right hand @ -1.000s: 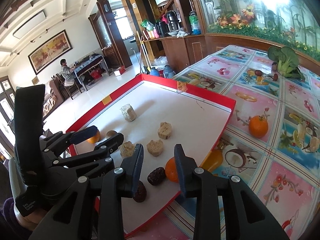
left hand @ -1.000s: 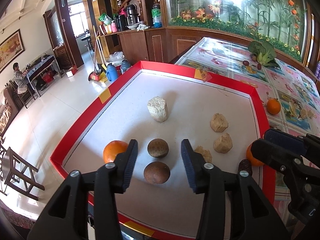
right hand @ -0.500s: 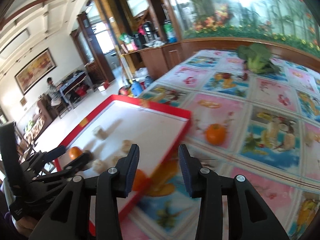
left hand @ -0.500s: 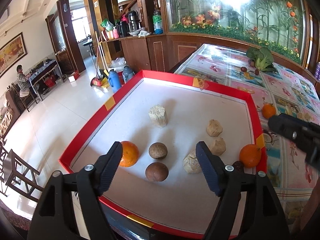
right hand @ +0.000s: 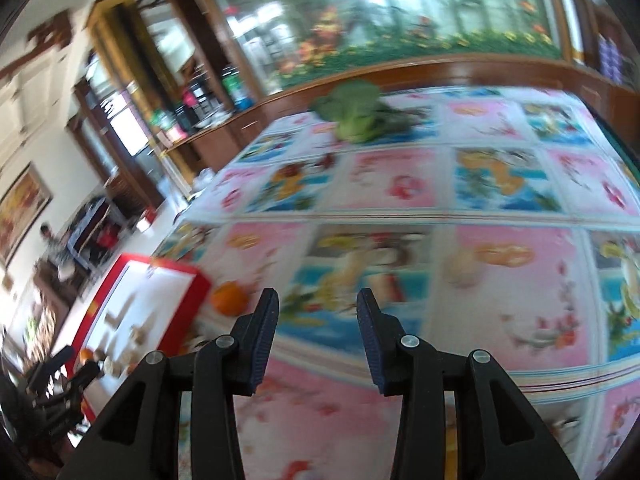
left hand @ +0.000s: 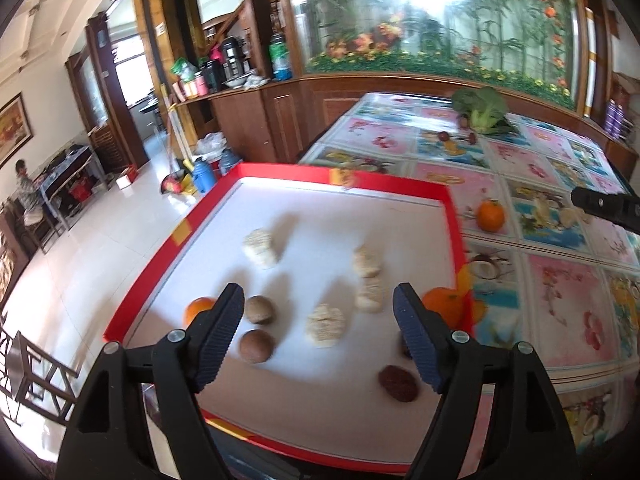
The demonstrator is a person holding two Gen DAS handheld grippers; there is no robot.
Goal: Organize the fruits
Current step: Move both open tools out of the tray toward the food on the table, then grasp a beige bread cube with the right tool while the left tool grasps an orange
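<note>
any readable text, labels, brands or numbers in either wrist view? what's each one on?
None readable in either view.
Yellow sticker on the far rim of the red-rimmed white tray: printed, too blurred to read.
Green-labelled plastic bottle on the wooden counter: label too small.
Patterned fruit-print tablecloth: pictures only, no legible words.
</note>
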